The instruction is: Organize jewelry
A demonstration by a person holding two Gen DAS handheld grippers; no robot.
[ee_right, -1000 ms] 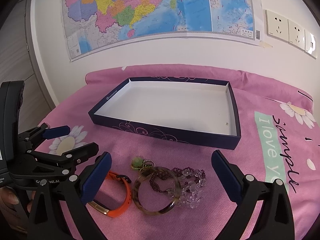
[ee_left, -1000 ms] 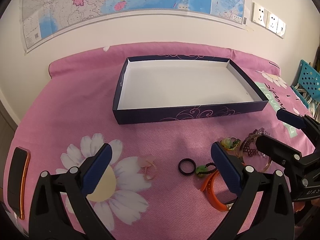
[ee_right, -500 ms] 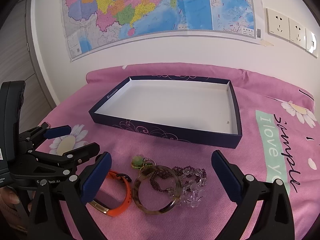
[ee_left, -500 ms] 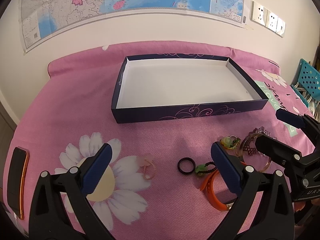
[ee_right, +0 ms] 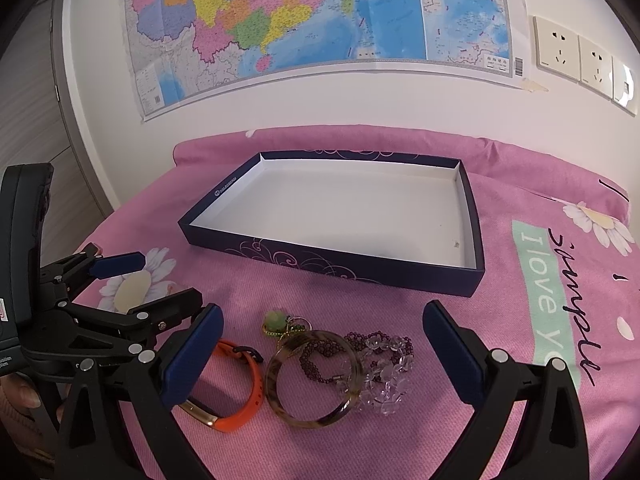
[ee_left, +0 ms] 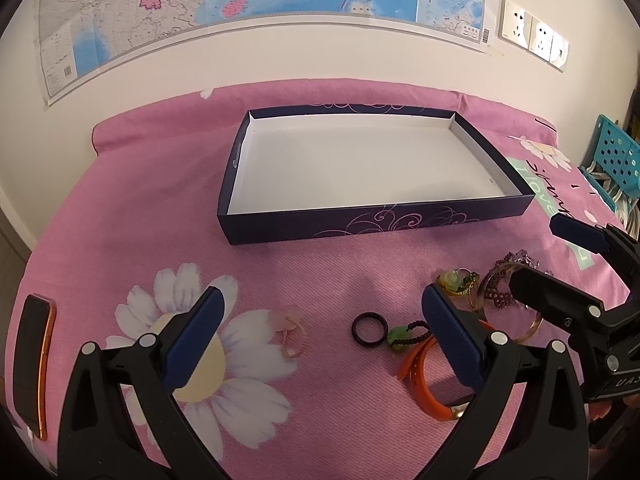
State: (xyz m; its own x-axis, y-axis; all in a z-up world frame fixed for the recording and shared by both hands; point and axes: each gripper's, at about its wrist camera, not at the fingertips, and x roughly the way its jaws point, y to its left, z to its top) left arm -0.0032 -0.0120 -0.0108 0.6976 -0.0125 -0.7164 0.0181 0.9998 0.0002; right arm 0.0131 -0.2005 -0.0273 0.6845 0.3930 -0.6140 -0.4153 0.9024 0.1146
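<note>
Both claws, the left claw (ee_left: 320,324) and the right claw (ee_right: 322,340), hang with jaws wide apart and holding nothing above the pink bed cover (ee_left: 160,208). This seems a ready pose before the first pick, because the dark blue box (ee_left: 372,222) behind is empty. The jewelry lies loose on the cover in front of the box: a black ring (ee_left: 369,329) under the left claw, and an amber bangle (ee_right: 314,378) with an orange band (ee_right: 240,408) just beside it under the right claw. Against half a second before, almost nothing differs; both views only drifted very slightly, and no piece moved.
</note>
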